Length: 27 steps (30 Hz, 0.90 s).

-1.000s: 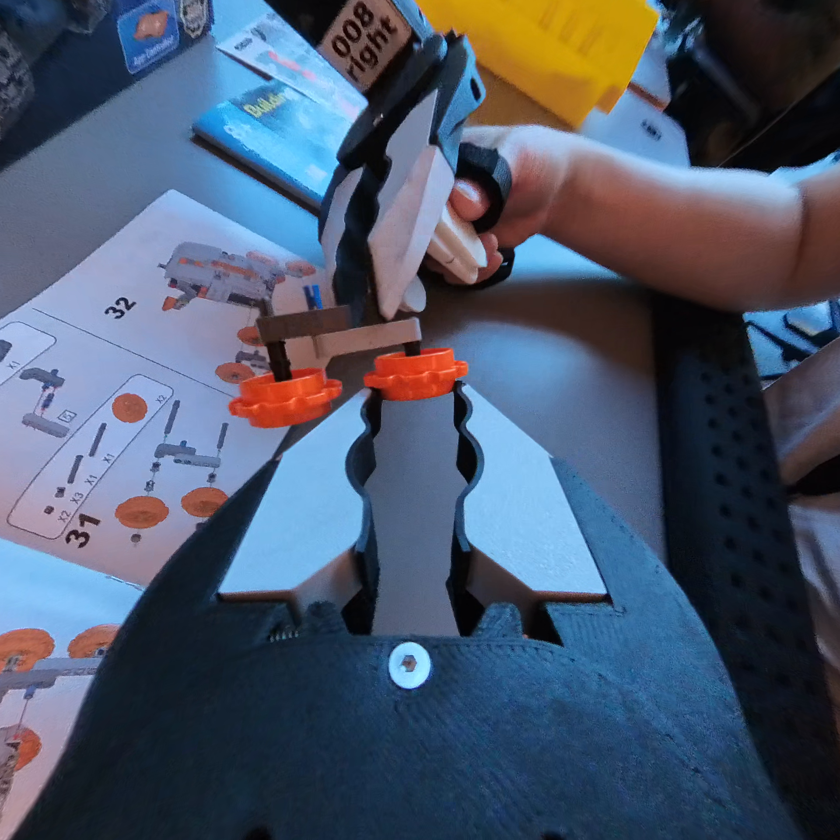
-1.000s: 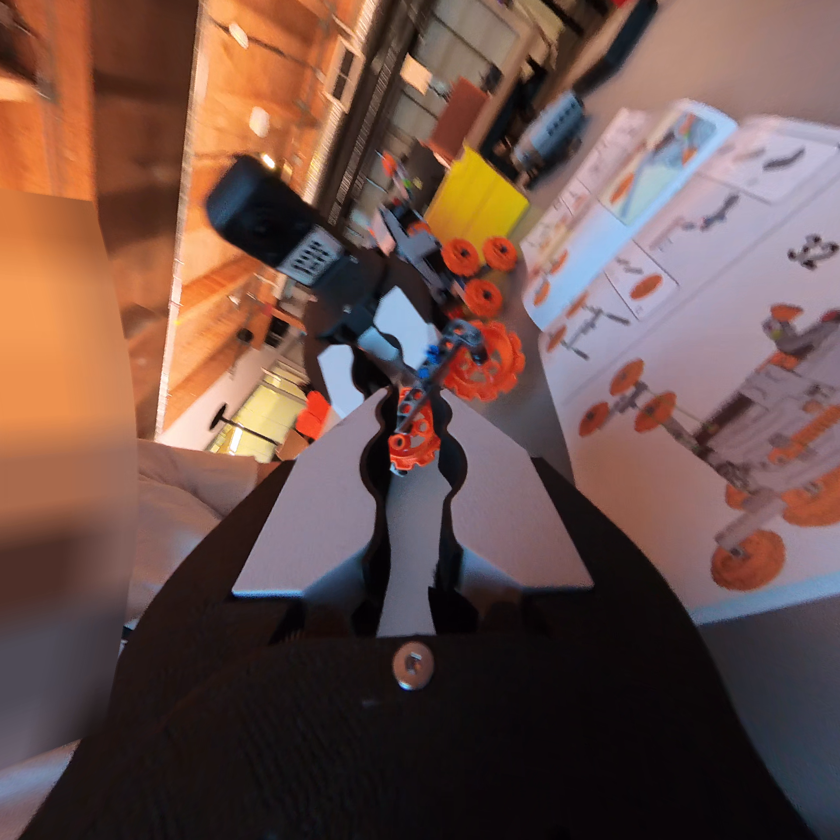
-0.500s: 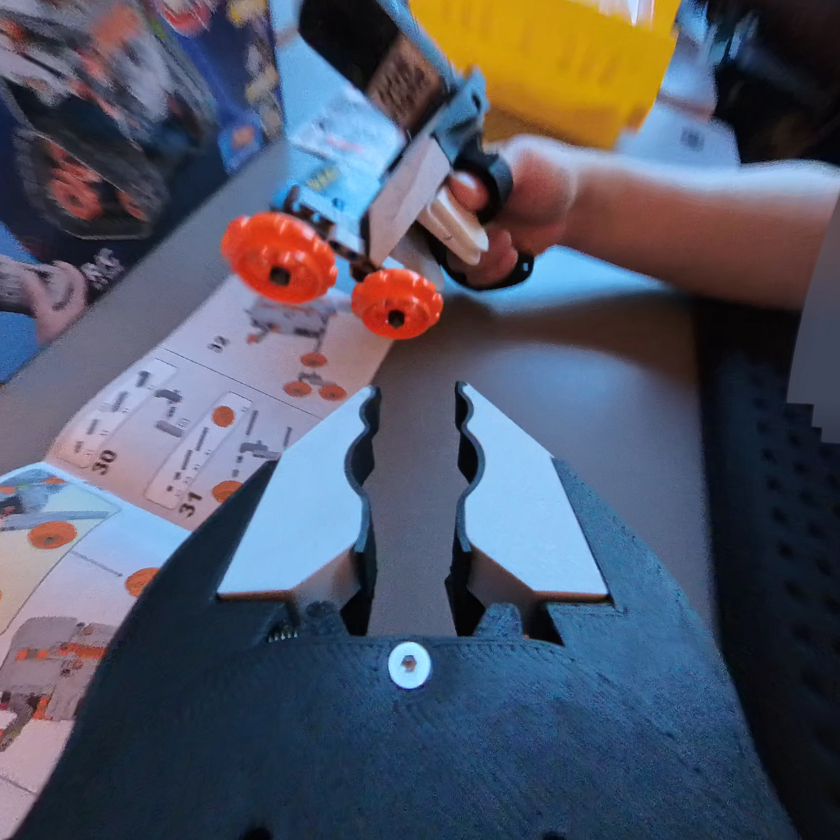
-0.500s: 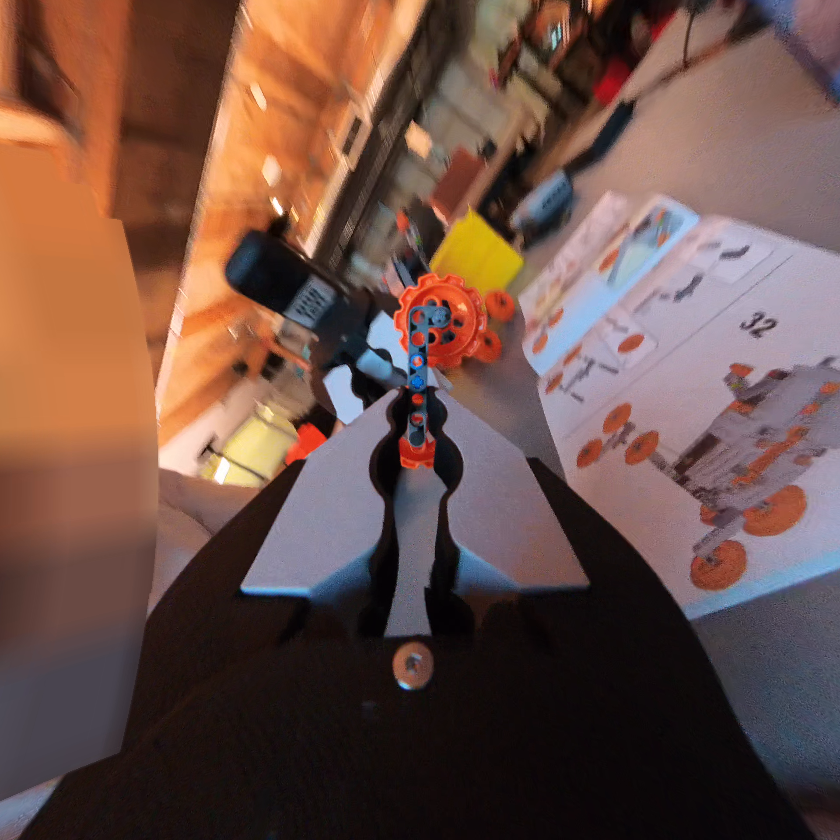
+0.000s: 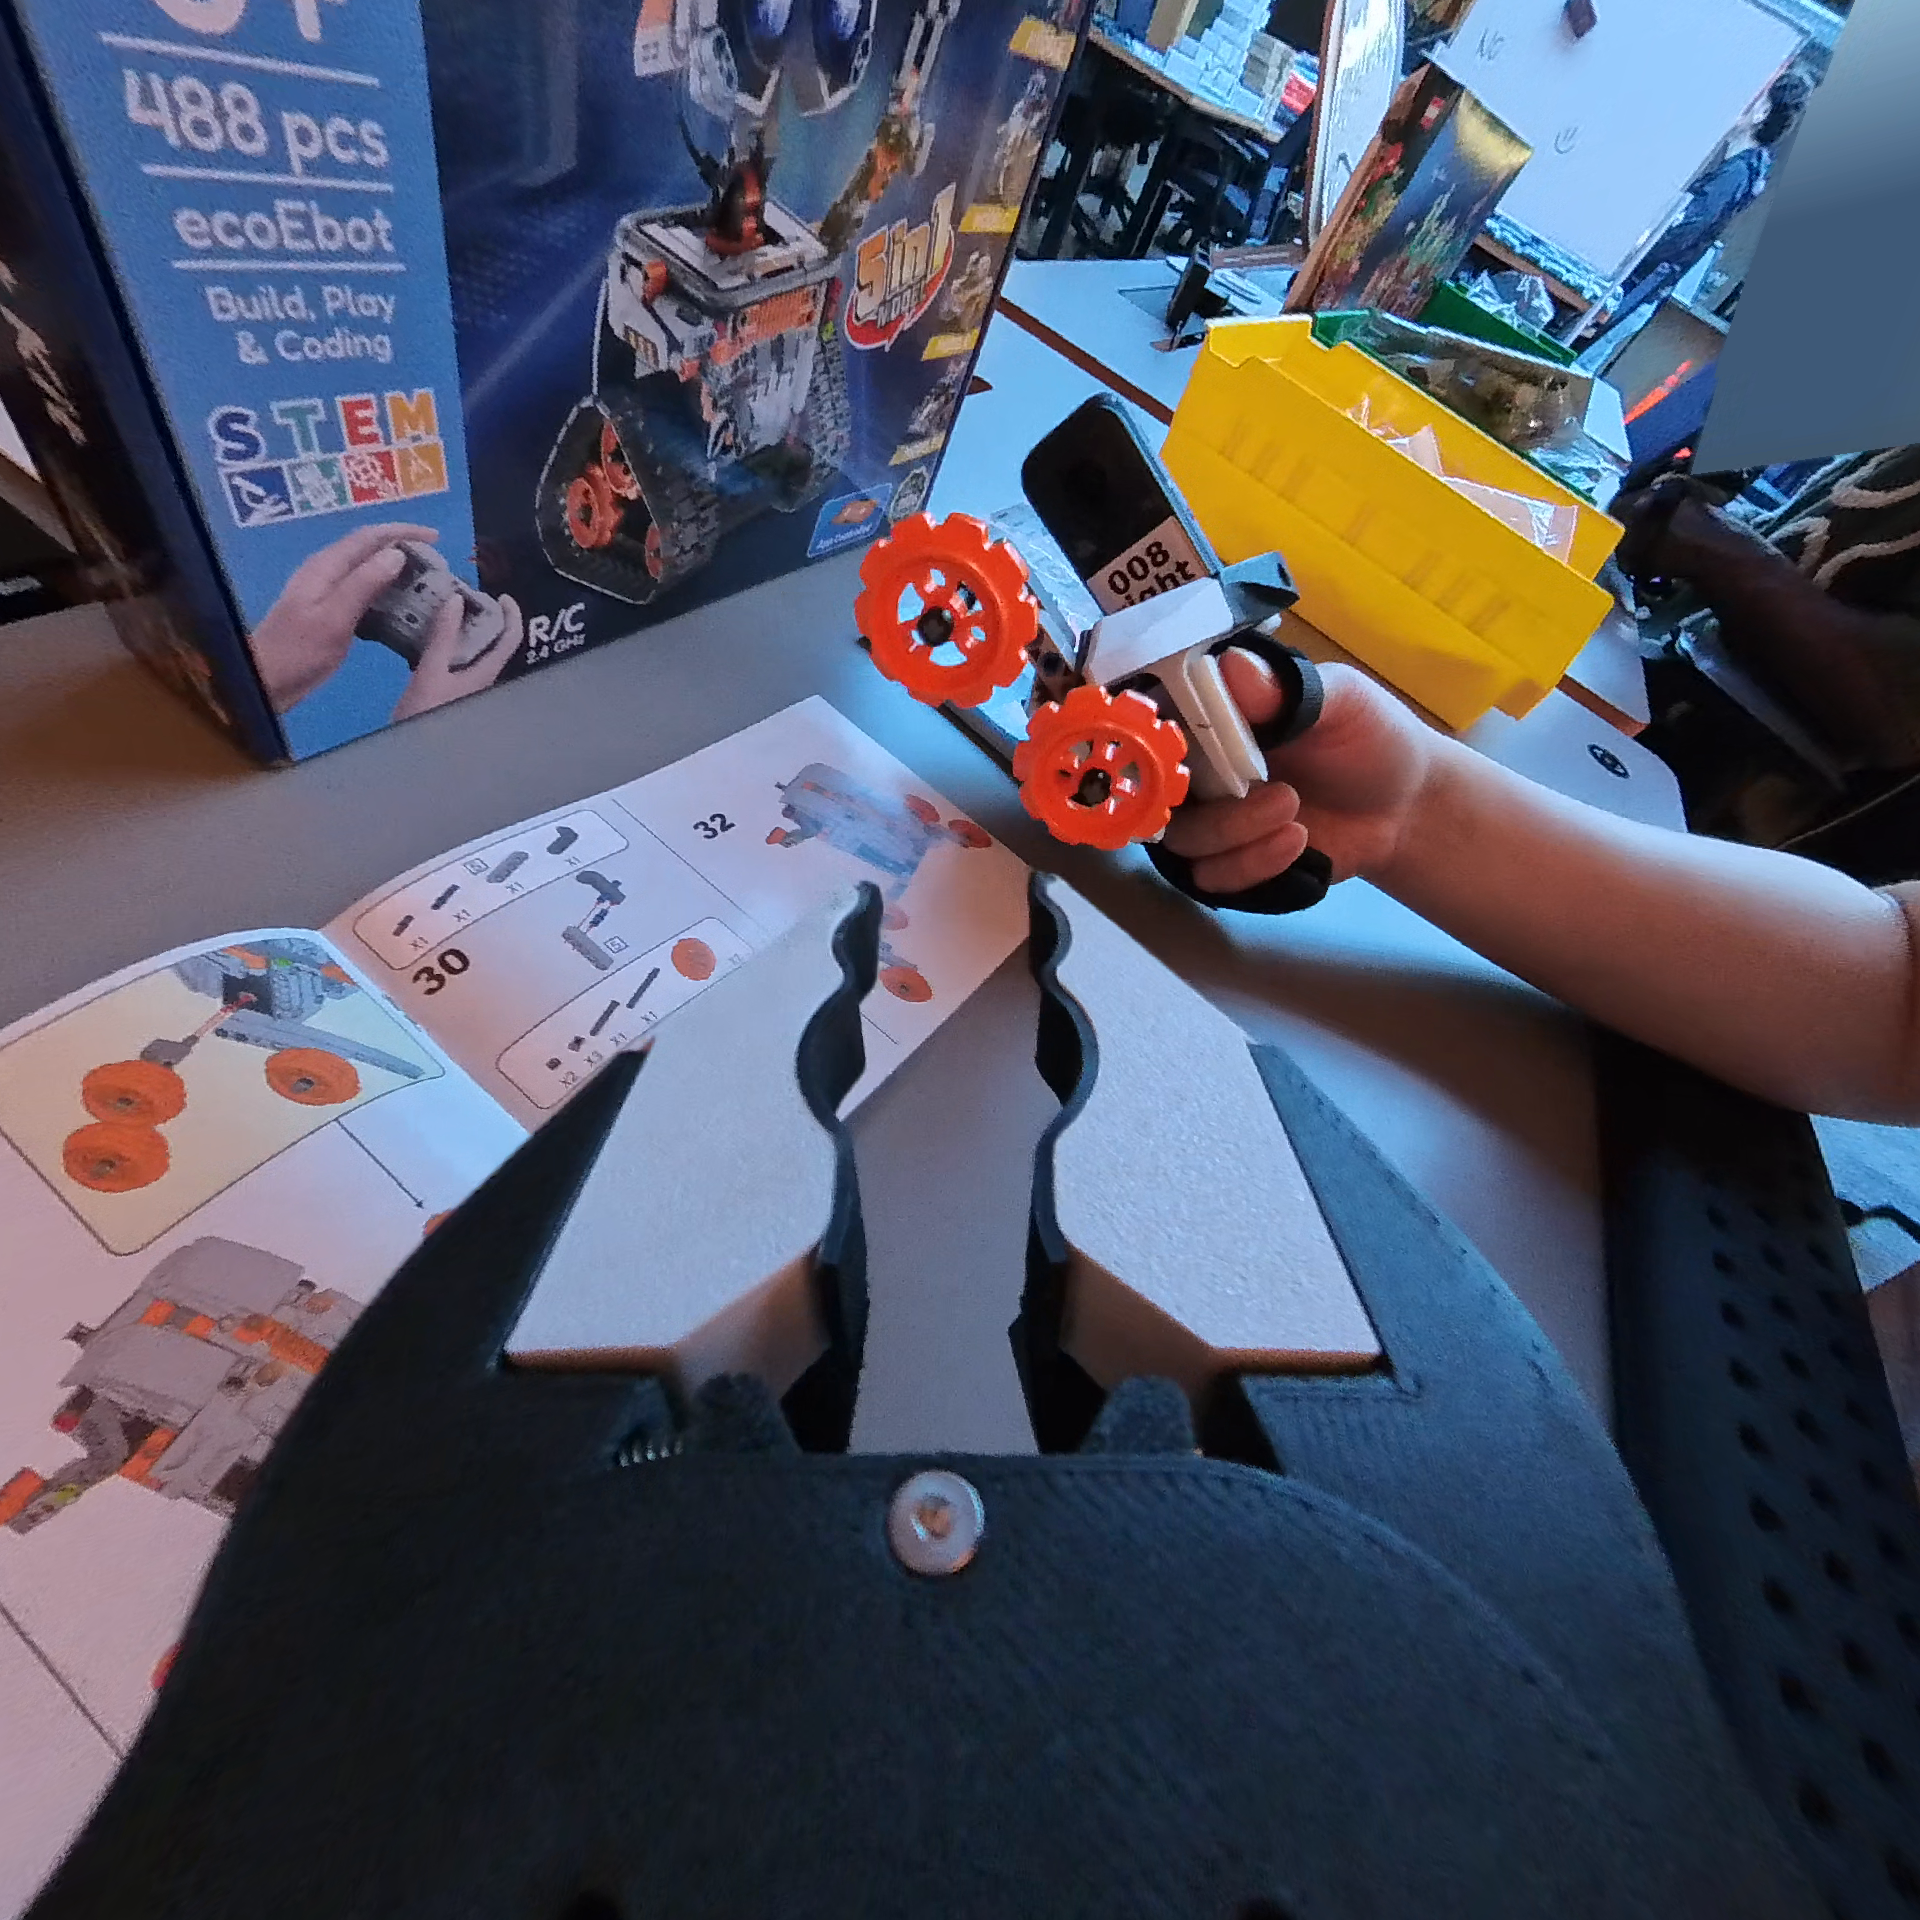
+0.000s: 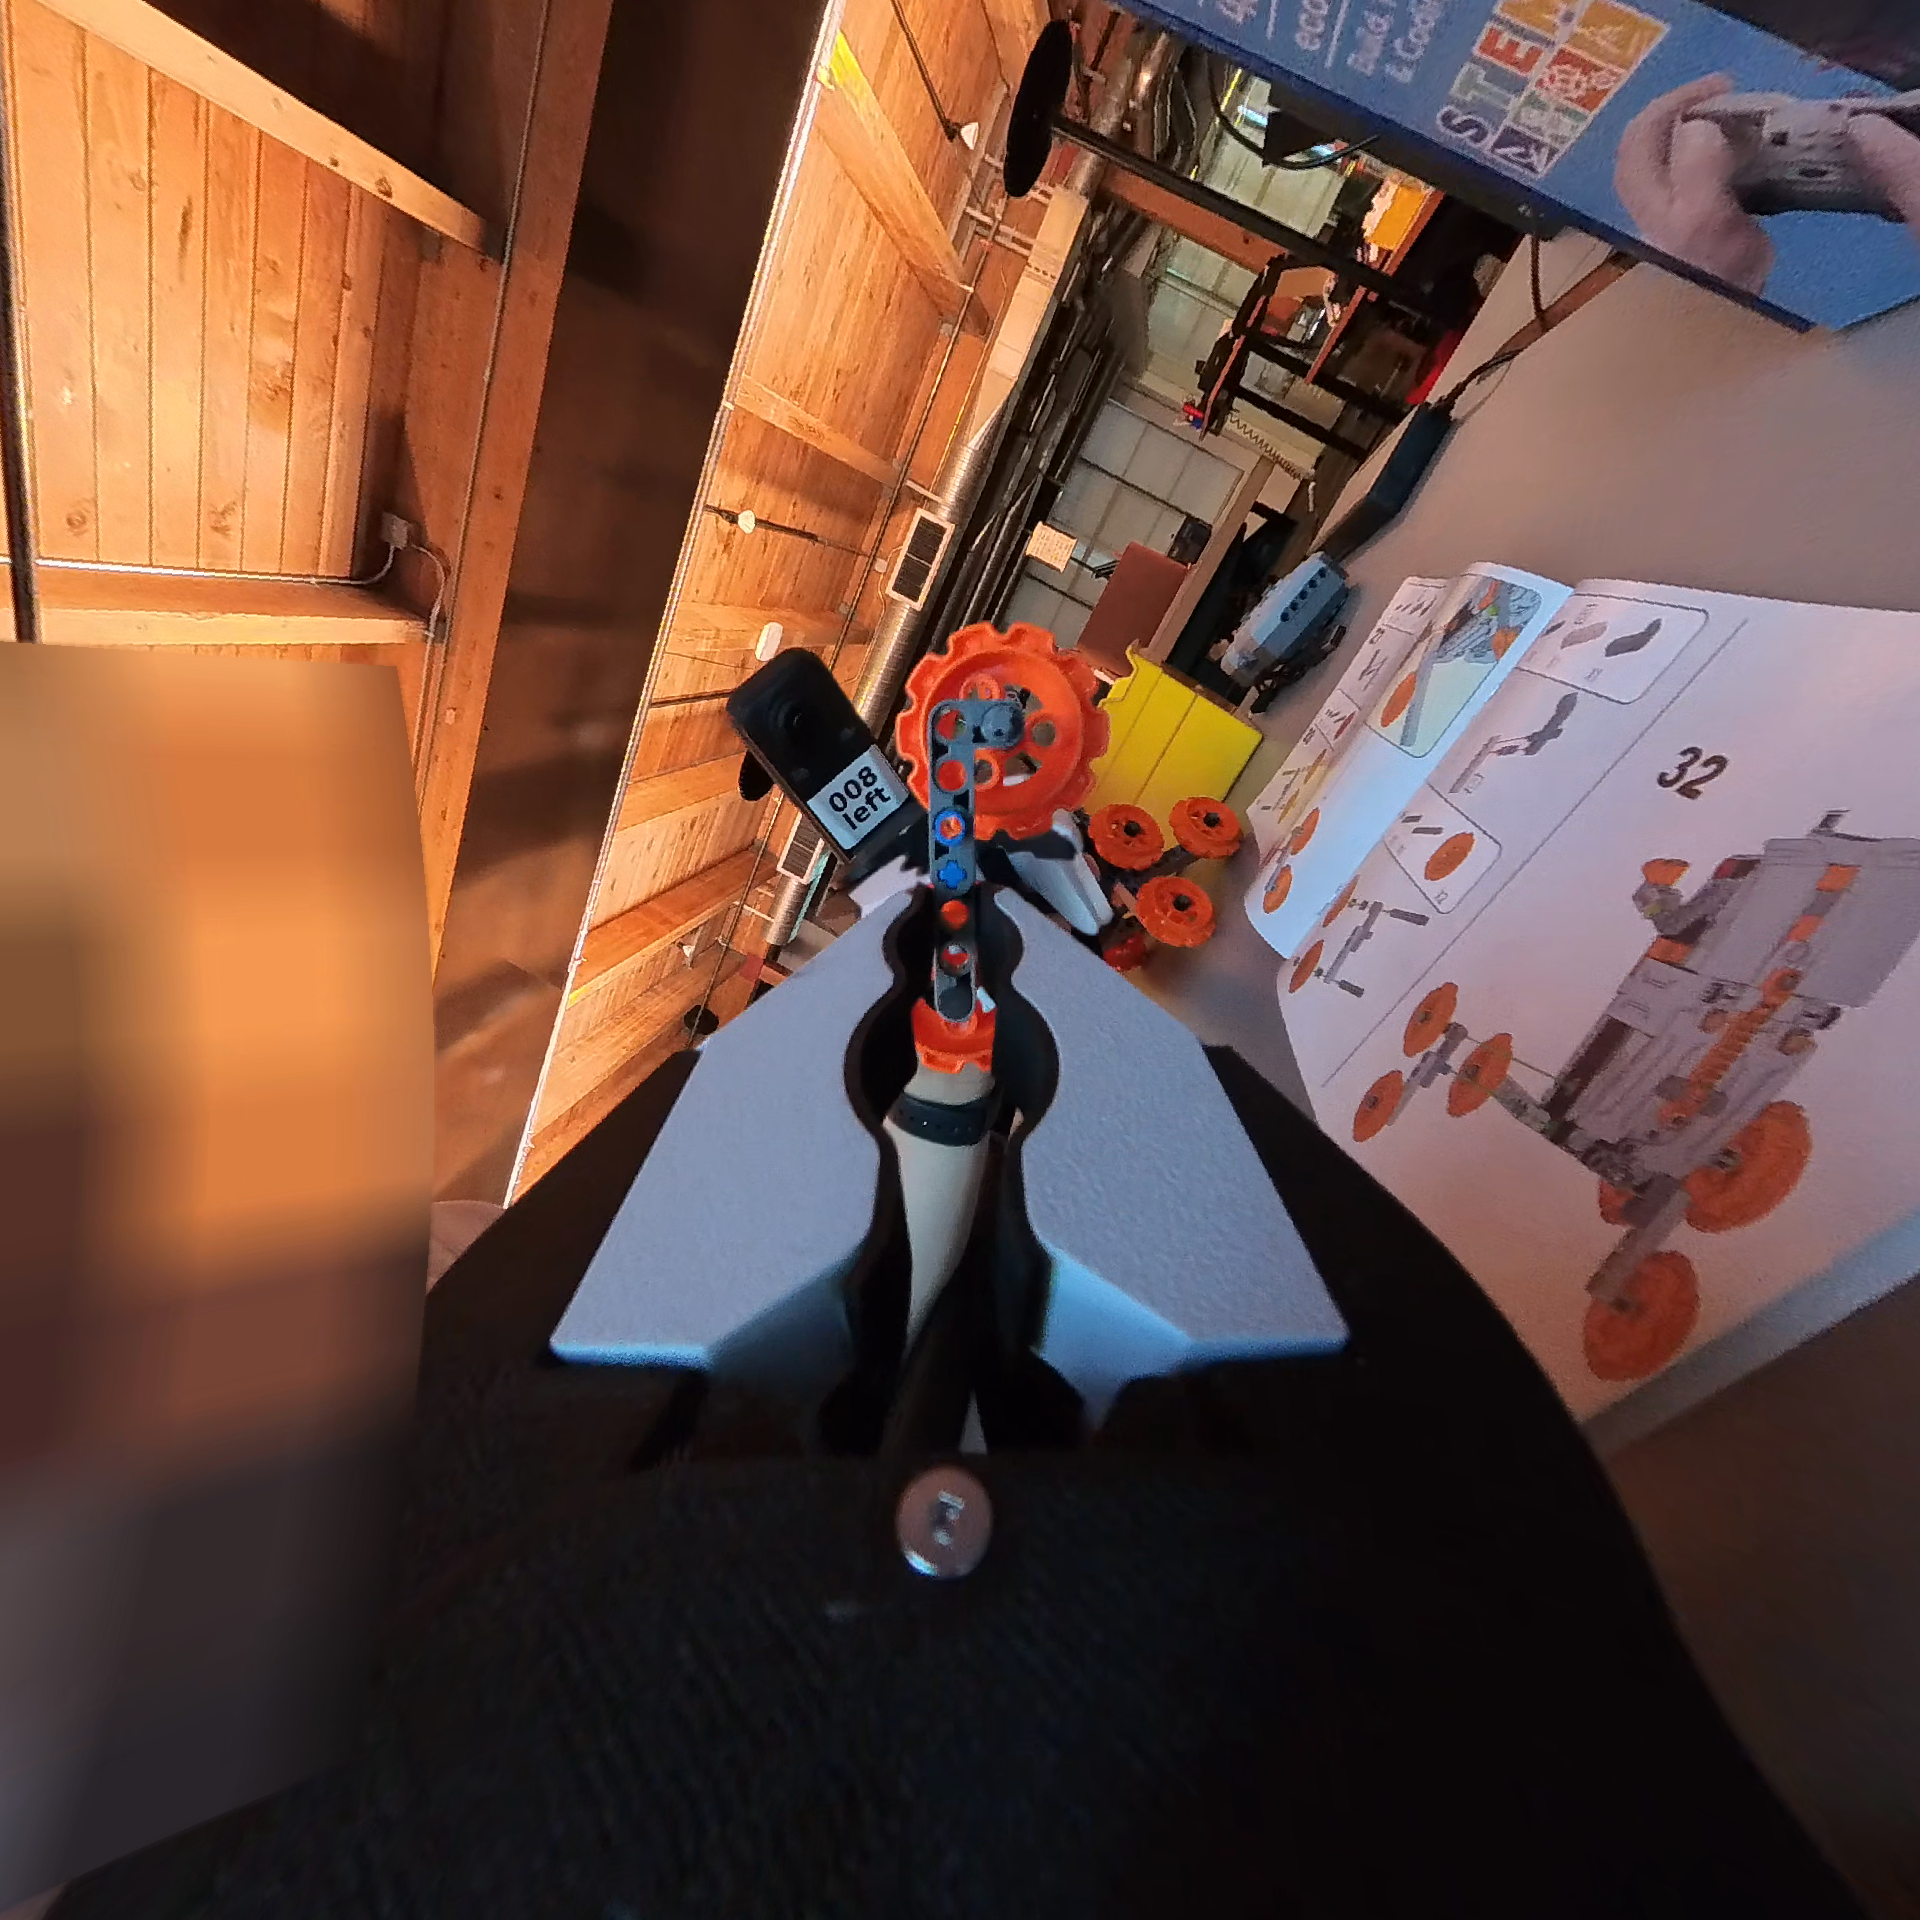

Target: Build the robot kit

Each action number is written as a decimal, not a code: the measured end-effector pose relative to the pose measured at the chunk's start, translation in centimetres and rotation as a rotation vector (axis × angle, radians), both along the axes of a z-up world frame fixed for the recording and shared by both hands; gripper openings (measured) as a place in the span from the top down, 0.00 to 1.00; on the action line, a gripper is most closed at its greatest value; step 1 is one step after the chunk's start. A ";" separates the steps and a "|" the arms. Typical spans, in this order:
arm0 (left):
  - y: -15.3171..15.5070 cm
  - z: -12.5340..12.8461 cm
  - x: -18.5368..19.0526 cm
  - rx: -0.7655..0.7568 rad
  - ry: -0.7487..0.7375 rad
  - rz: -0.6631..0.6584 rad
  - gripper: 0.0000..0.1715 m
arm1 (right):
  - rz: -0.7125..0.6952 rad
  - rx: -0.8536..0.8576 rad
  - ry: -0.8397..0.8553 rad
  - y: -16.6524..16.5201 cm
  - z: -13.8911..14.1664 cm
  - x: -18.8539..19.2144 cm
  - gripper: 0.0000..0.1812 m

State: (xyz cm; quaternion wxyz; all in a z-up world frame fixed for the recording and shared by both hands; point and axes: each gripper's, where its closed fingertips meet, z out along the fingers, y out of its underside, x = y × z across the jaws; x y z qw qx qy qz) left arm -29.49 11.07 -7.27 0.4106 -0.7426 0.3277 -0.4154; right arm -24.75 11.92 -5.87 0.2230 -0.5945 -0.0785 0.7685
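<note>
My right gripper [image 6: 954, 914] is shut on a grey holed beam [image 6: 951, 831] that carries two orange toothed wheels, a far one [image 6: 1003, 727] and a near one [image 6: 948, 1039] between my fingers. I hold it in the air. In the left wrist view the same two wheels [image 5: 945, 608] [image 5: 1101, 767] face the camera, held up by the right gripper [image 5: 1081, 675] in a hand. My left gripper [image 5: 951, 904] is open and empty, a short way below and in front of the wheels, over an open instruction booklet [image 5: 312, 1039].
A large blue toy box [image 5: 416, 312] stands at the back left. A yellow bin [image 5: 1382, 540] sits behind the right gripper. Another wheeled orange assembly [image 6: 1164, 862] and a grey module [image 6: 1288, 613] lie on the grey table [image 5: 125, 790]. A black perforated chair edge [image 5: 1766, 1455] is at right.
The right gripper lifted the wheel assembly off the booklet and turned it so the wheels face the left camera. The left gripper came away from the wheel and tilted up.
</note>
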 end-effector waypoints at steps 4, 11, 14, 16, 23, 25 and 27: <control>-0.1 -1.0 0.2 -0.016 0.049 -0.012 0.85 | -0.012 -0.016 -0.011 0.1 -0.2 0.0 0.97; 0.5 -1.2 -0.5 -0.031 0.049 0.026 0.85 | -0.034 0.017 -0.085 0.3 -0.9 -0.1 0.97; 0.5 -1.1 -0.5 -0.052 0.024 0.024 0.86 | -0.052 0.053 -0.154 0.4 -1.5 -0.3 0.97; 0.5 -1.4 -0.6 -0.059 0.034 0.027 0.86 | -0.054 0.081 -0.216 0.3 -2.2 -0.6 0.97; 0.6 -2.0 -0.6 -0.066 0.067 0.032 0.86 | -0.053 0.104 -0.246 0.0 -2.5 -1.1 0.97; 0.6 -2.0 -0.6 -0.066 0.069 0.033 0.86 | -0.054 0.104 -0.242 0.1 -2.4 -1.1 0.97; 0.6 -2.0 -0.6 -0.066 0.071 0.032 0.86 | -0.058 0.103 -0.239 0.1 -2.4 -1.0 0.97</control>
